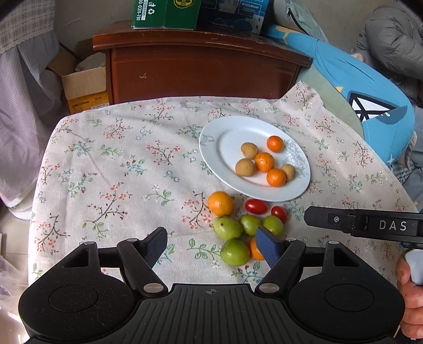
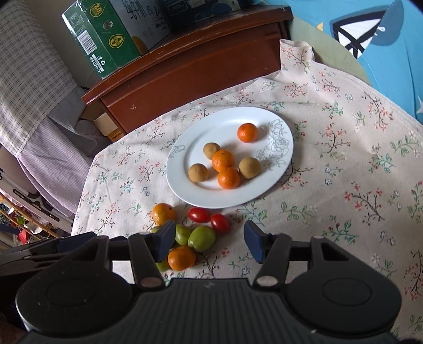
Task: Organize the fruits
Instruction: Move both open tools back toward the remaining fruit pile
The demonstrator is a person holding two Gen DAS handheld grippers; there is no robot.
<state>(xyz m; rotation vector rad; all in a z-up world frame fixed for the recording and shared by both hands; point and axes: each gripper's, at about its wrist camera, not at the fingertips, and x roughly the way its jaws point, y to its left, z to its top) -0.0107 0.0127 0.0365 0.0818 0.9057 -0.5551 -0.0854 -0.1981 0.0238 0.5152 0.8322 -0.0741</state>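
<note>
My left gripper (image 1: 211, 244) hangs spread and empty, the green fruits (image 1: 228, 228) just ahead by its right pad. My right gripper (image 2: 207, 242) is also spread, holding nothing; I should straddle one fruit cleanly, then carry it ahead to the plate (image 2: 185, 172).

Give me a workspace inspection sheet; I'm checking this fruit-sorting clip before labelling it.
Surface: table under a floral cloth.
Job's things: white plate holding three oranges and three brown fruits; on the cloth beside it lie two more oranges, two tomatoes and four green fruits.
Clutter: nothing seen on the cloth.
Grippers: left gripper open, empty, its right finger over the pile; right gripper open, empty, above the pile.
Cables: nothing seen.
Surroundings: wooden cabinet with green boxes, cardboard box, blue bedding.
</note>
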